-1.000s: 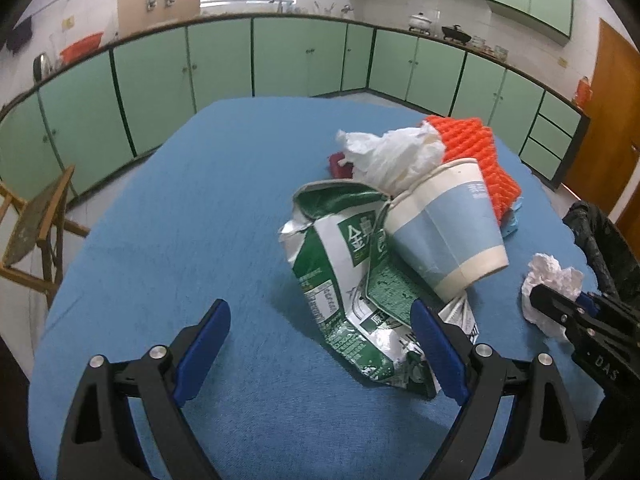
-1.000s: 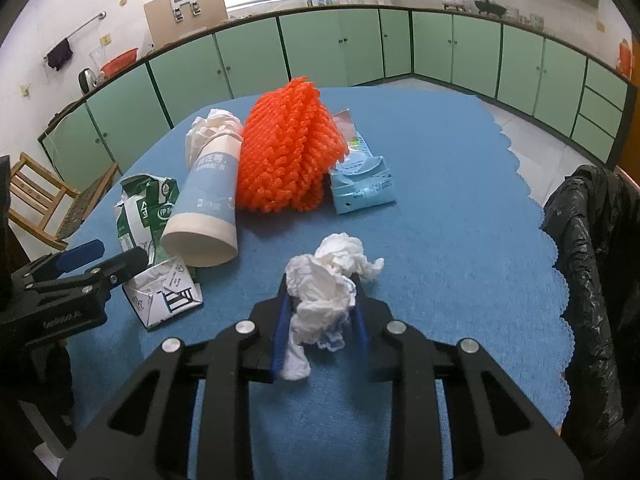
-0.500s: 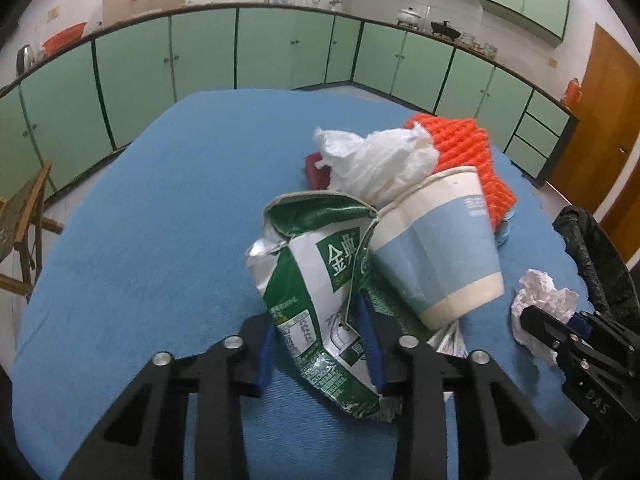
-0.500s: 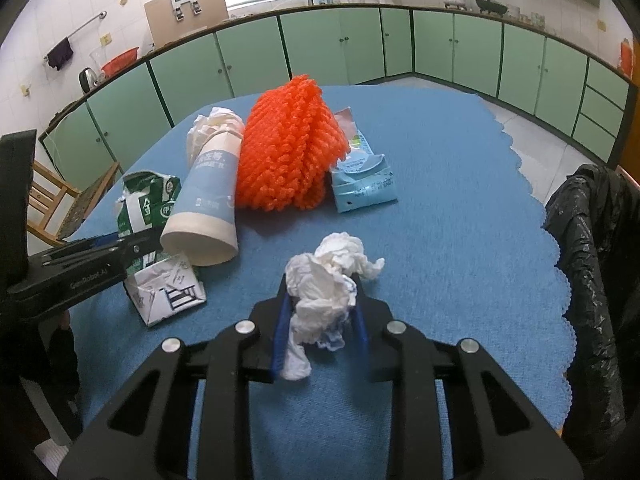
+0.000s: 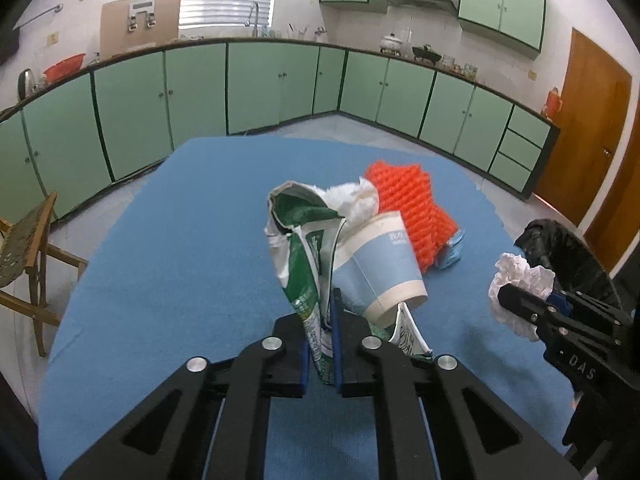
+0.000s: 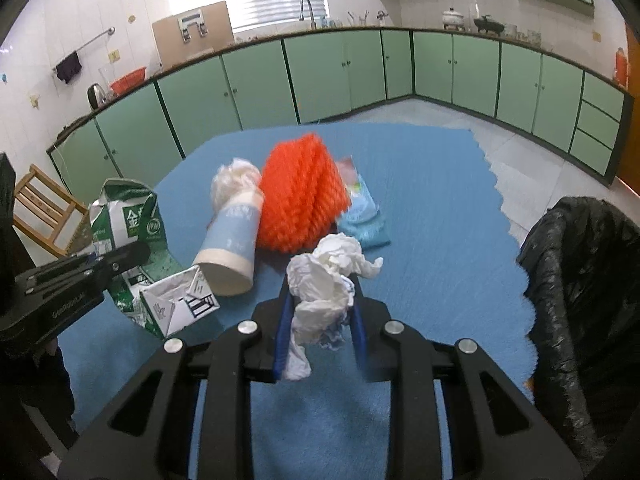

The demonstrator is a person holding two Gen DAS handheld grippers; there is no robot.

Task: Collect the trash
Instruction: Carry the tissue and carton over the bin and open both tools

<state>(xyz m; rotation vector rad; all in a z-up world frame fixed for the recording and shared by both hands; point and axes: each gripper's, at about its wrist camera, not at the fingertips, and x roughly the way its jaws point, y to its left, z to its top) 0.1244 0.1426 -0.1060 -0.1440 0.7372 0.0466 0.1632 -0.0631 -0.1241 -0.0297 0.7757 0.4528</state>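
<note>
The left gripper [image 5: 322,344] has its blue pads pressed together on the flattened green-and-white milk carton [image 5: 304,264], which stands up between them with its torn top raised above the blue tablecloth [image 5: 180,260]. The left wrist view hides how much of the carton hangs free; the right wrist view shows its white folded end [image 6: 180,304] down near the cloth beside the left gripper [image 6: 116,258]. The right gripper [image 6: 320,320] is clamped on a crumpled white tissue [image 6: 326,284], with its jaws part closed around the wad, and a tail of paper hangs below the pads. From the left wrist view the same tissue [image 5: 520,280] is seen in front of the black trash bag [image 5: 568,256] at the table's right edge. Lying on the cloth are a blue-and-white paper cup [image 6: 232,248] on its side with white paper [image 6: 236,178] stuffed at its far end, an orange ridged foam net [image 6: 300,196] touching it, and a light blue packet [image 6: 364,220] just beside the net. The near and left parts of the cloth are bare; its scalloped right edge [image 6: 516,248] runs close to the bag [image 6: 580,280]. A wooden chair [image 6: 40,208] stands off the left edge.
</note>
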